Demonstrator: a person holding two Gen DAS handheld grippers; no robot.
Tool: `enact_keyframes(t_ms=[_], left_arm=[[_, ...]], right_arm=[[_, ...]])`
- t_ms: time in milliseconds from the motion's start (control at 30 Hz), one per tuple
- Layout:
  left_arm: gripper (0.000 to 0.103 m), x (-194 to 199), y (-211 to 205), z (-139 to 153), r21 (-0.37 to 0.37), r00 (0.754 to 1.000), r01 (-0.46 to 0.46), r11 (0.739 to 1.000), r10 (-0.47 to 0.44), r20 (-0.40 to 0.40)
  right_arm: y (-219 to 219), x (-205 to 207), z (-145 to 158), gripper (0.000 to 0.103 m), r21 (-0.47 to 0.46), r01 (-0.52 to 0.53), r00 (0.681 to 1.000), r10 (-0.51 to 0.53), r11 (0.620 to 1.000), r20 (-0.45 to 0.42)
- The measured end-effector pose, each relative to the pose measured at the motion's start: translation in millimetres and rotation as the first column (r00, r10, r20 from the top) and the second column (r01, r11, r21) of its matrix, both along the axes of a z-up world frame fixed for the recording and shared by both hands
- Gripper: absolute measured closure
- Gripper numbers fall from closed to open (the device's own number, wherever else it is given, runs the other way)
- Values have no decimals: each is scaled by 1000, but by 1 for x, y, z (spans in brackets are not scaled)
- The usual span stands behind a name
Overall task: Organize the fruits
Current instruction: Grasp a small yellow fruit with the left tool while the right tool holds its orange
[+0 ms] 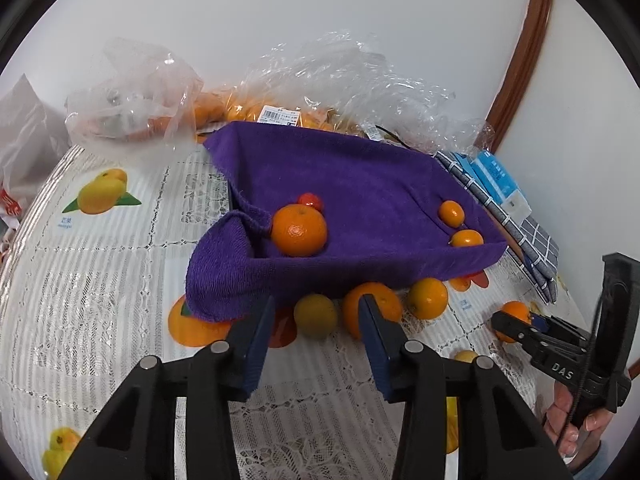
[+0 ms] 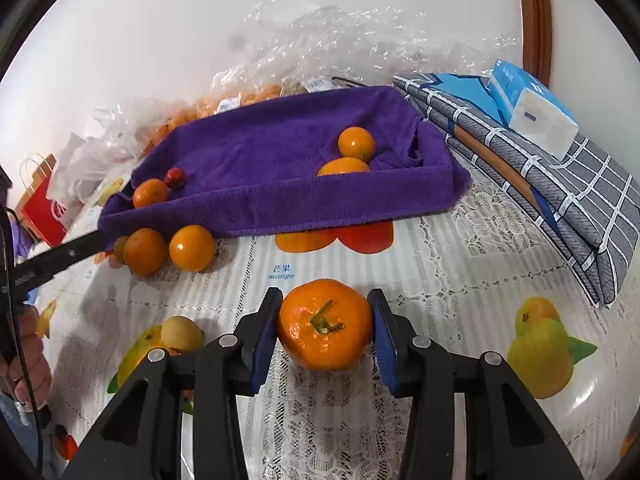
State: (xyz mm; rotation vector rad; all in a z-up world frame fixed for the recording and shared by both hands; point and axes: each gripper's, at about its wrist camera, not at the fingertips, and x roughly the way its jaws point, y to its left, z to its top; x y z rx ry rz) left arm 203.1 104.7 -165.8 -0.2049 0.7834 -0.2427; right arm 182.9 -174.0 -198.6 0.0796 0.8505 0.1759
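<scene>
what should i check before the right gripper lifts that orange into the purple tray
1. Right gripper around the orange, one pad each side: ok.
2. Pads truly pressing the orange: cannot tell, the right pad seems a hair off.
3. Orange still down on the tablecloth: ok, not lifted yet.
4. Room in the purple tray: ok, the middle is bare cloth.
5. Left gripper open and empty, near the loose fruit by the tray's front wall: ok.
6. Front wall of the tray to clear: cannot tell how firm it is.
</scene>
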Motion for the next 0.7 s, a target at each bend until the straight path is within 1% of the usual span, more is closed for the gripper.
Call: enact_keyframes(t_ms=[33,100,167,267,333,400,567,633,700], left_arm=[[64,1,0,-1,2,1000,-3,1000,3,-1],[70,4,-2,-5,12,1000,-3,1000,3,-18],[73,8,-5,-9,7,999,14,1000,-14,-38],[73,12,-11,-14,25,998,22,999,-21,-53],[74,12,-13,-14,54,999,8,999,-6,-40],[78,13,-12,-14,45,999,12,999,-10,-42],[78,10,-13,-14,61,1000,7,998,-6,-27],[78,9,-11,-11,45,1000,11,999,-10,-20],[78,5,-7,-6,16,1000,8,1000,-8,6]], right_arm=[[-2,-1,1,60,10,3,1000,-3,1000,5],[-7,-2,1,60,35,13,1000,-13,999,9],[-11,-3,2,60,59,16,1000,-16,998,9],[-13,-4,1,60,72,19,1000,-19,997,6],[-13,-4,2,60,66,23,1000,-23,998,6],[-12,-4,2,60,68,17,1000,-18,998,11],[-15,-4,2,60,74,31,999,-32,997,8],[-16,-5,2,60,77,36,999,-37,996,11],[-18,-6,3,60,84,40,999,-42,996,22]])
